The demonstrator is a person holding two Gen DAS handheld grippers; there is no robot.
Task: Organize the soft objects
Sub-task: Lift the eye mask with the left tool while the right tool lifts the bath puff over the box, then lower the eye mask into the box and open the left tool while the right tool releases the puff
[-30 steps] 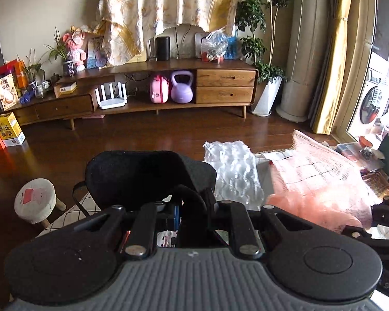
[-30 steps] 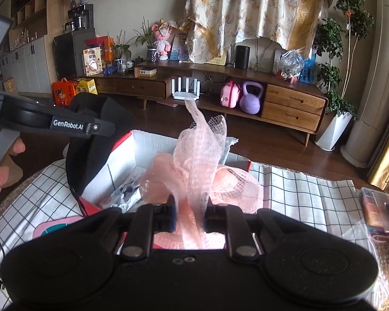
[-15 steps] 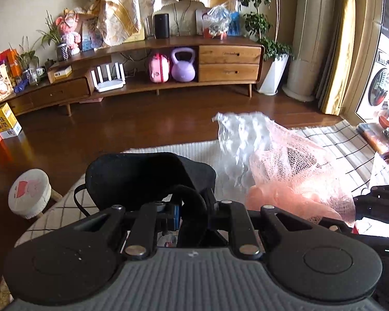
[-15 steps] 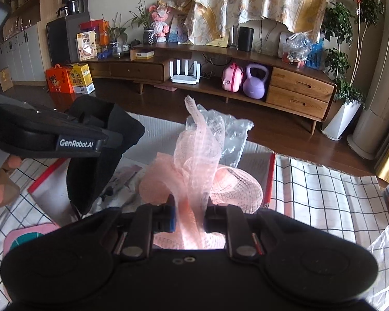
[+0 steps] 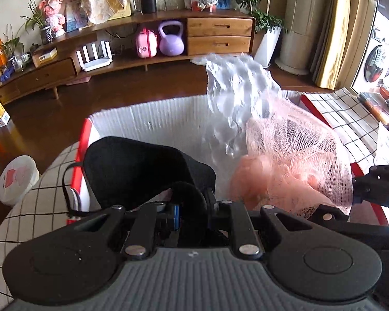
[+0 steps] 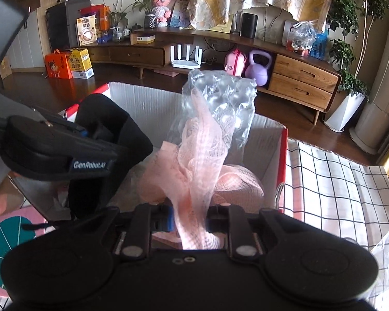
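Note:
My left gripper (image 5: pixel 192 215) is shut on a black padded eye mask (image 5: pixel 140 171) with thin straps, held over the left part of a white cardboard box (image 5: pixel 153 121) with red edges. It also shows in the right wrist view (image 6: pixel 111 140). My right gripper (image 6: pixel 189 220) is shut on a pink mesh net (image 6: pixel 197 171) with a sheet of clear bubble wrap (image 6: pixel 220 103) standing up behind it, both held over the box (image 6: pixel 142 106). The net (image 5: pixel 298 155) and bubble wrap (image 5: pixel 236 96) appear at the right of the left wrist view.
The box sits on a black-and-white checked cloth (image 6: pixel 337 181). A pink and teal item (image 6: pixel 10 235) lies at the left on the cloth. A small round stool (image 5: pixel 15 181) stands on the wooden floor. A long wooden TV cabinet (image 6: pixel 298 75) is far behind.
Both grippers have moved down and forward with their loads, so the white box walls now rise around the mask and the net. Both grips stay shut.

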